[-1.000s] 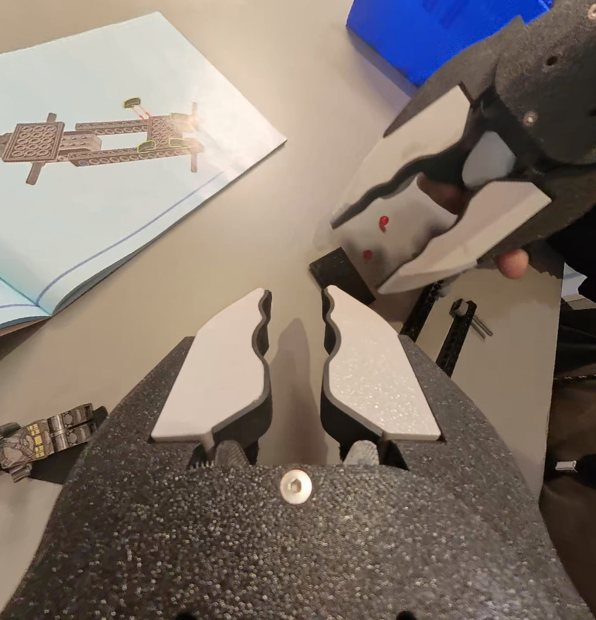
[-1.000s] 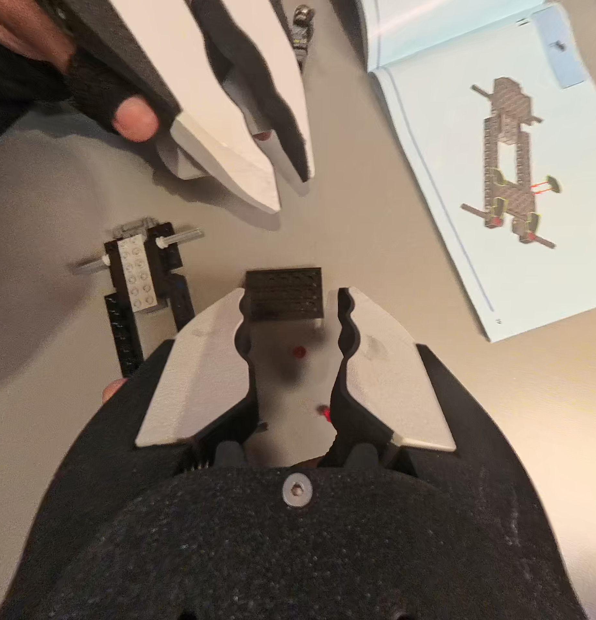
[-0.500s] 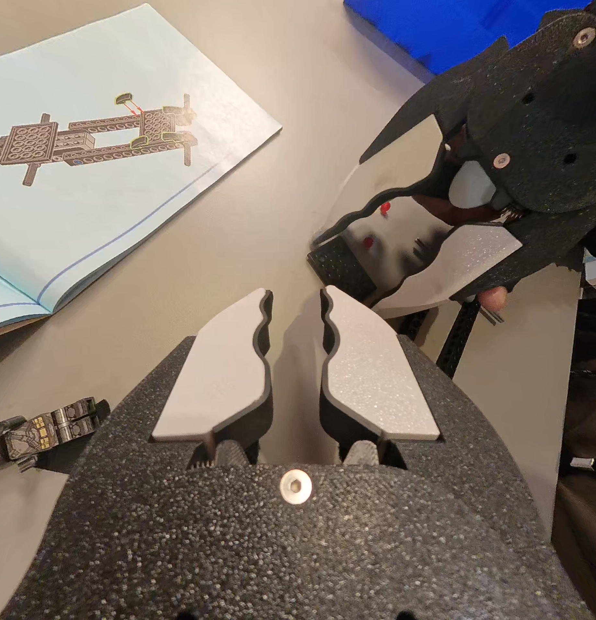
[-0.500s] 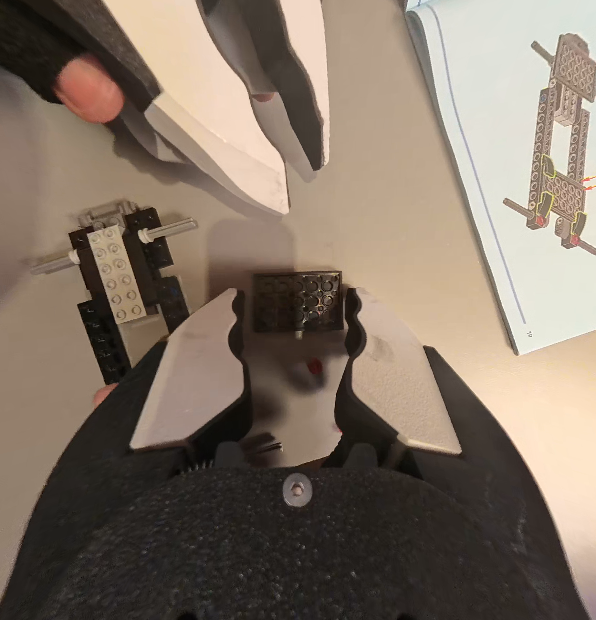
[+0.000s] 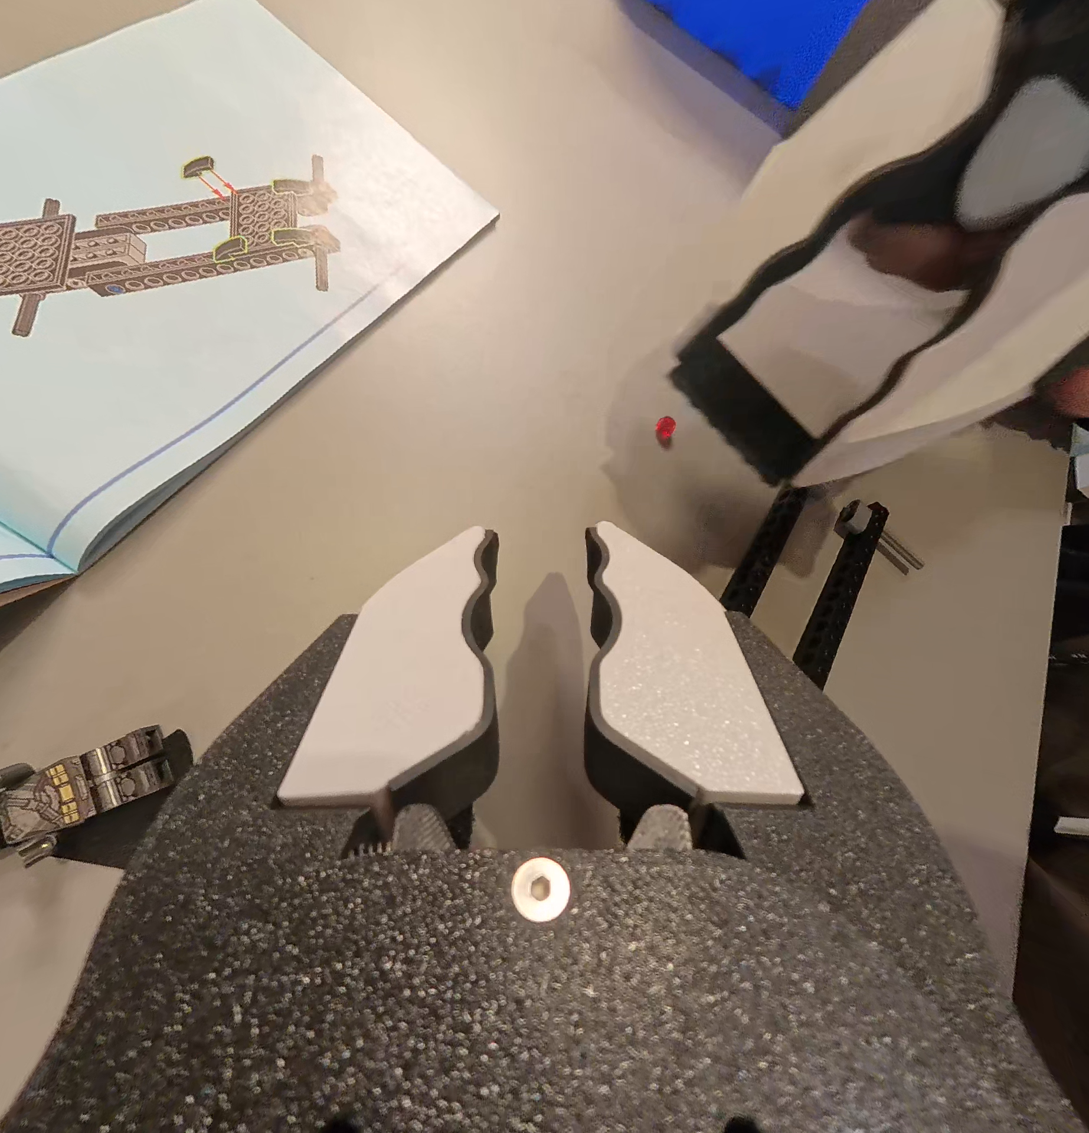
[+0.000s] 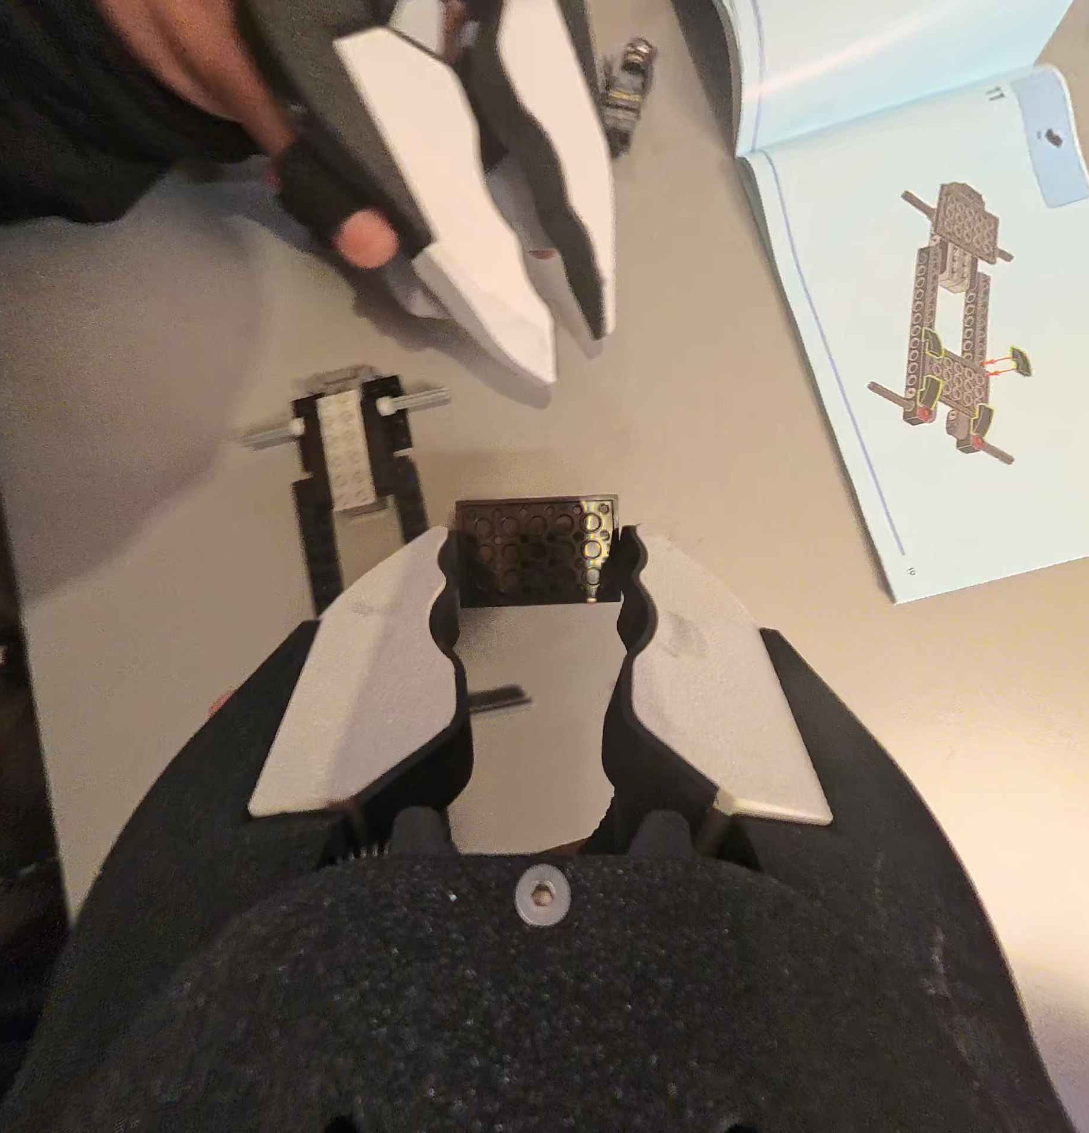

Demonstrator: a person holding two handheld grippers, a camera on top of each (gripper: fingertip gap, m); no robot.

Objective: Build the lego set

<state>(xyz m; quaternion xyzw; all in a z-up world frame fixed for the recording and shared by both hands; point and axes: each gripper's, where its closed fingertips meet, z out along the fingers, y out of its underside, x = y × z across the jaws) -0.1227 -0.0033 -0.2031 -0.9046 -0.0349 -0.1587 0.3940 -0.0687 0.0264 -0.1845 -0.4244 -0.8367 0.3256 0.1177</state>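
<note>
Right gripper: its two fingers were clamped on a black plate, one pad pressed to each short edge, the plate held up off the table.
Plate: black, flat and rectangular, its underside facing the right wrist camera, with rows of round rings and small holes. A bright glare ran down its right edge. In the left wrist view it showed as a dark blurred slab between the tips of the right gripper.
Left gripper: its fingers stood apart with only bare table showing between them; it held nothing. In the right wrist view it hung above the table at upper left, a gloved hand gripping its body.
Frame: a build of long black beams with a light grey studded plate on top and a grey axle through it lay on the table, left of the plate and apart from it. In the left wrist view its two beam ends lay just right of the left gripper.
Red stud: a small, clear red round piece lay on the table near the held plate, not touching it.
Booklet: it lay open on a pale blue page with a drawing of a grey build, well apart from both grippers.
Figure: a small dark toy figure lay on the table by the left gripper's left side.
Blue box: it stood at the table's far edge; only a corner showed.
</note>
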